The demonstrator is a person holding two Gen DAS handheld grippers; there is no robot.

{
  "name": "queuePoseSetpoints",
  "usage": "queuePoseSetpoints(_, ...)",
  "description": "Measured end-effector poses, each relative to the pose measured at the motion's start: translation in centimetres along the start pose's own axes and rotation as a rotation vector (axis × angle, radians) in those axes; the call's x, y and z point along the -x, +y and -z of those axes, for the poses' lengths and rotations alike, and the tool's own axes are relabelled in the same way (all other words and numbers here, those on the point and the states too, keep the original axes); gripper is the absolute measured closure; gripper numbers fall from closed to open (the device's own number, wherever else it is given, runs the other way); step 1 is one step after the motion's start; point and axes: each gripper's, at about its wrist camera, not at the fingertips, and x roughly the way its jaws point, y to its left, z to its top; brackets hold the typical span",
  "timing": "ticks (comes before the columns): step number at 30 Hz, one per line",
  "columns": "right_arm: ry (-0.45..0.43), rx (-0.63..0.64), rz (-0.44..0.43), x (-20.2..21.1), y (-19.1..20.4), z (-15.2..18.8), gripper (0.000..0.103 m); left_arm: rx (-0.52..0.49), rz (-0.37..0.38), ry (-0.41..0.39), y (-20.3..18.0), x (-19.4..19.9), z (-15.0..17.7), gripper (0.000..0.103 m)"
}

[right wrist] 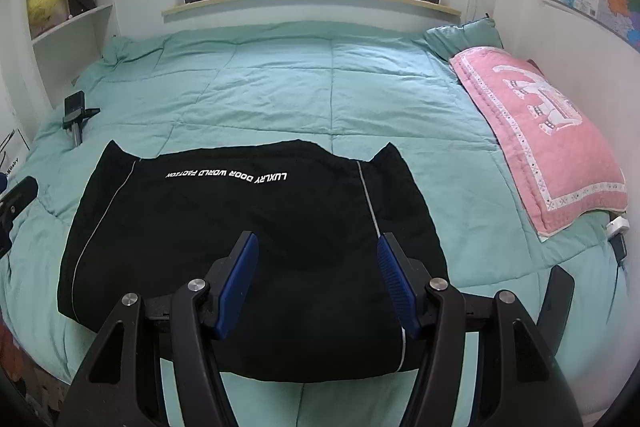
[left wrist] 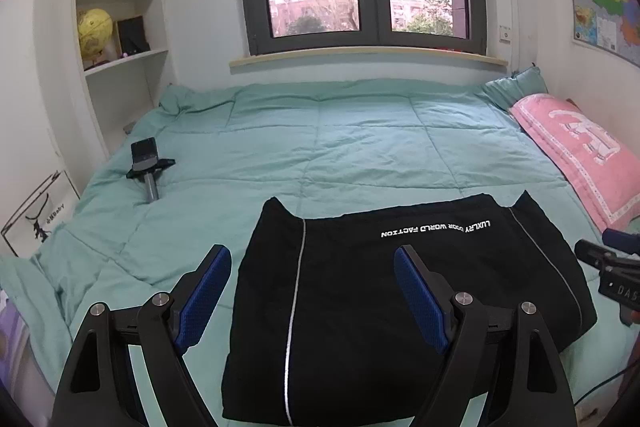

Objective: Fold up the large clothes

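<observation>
so far the black garment [left wrist: 360,291] lies flat on the teal quilt [left wrist: 320,131], already doubled into a squarish bundle with white lettering on its far part and a pale stripe down each side. it sits directly ahead of and below both tools. the left gripper [left wrist: 312,295] hangs over the bundle's left portion with its blue pads spread wide and nothing between them; one pad is out over bare quilt, the other over black cloth. the right gripper [right wrist: 318,279] hovers over the near right portion, jaws likewise apart and empty, though less widely spread.

risks, as i judge them: the cloth looks slippery and layered, so a pinch at the near edge could catch only the top layer, and lifting would then peel the bundle open instead of folding it. the left tool, straddling the garment's edge, could also nip the quilt along with the cloth and drag the bedding up. if the two sides are lifted unevenly, the stripes would end up skewed and the fold crooked. to the left gripper's far left a small black stand with a grey handle [left wrist: 149,167] lies on the quilt, and beyond the right gripper's right side is a pink pillow [right wrist: 540,139]; both are well apart from the garment, so a wide sweep is the only way they would interfere.
</observation>
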Motion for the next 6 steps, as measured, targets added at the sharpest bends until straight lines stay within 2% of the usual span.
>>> queuePoseSetpoints(4,0.006,-0.005,-0.008,-0.26,0.13,0.18,0.038,0.003,-0.055,-0.030,0.37,0.12,0.07,0.019)
queuePoseSetpoints(6,0.009,-0.003,-0.006,-0.41,0.24,0.24,0.038,0.005,-0.056,-0.018,0.77,-0.07,0.03,0.019)
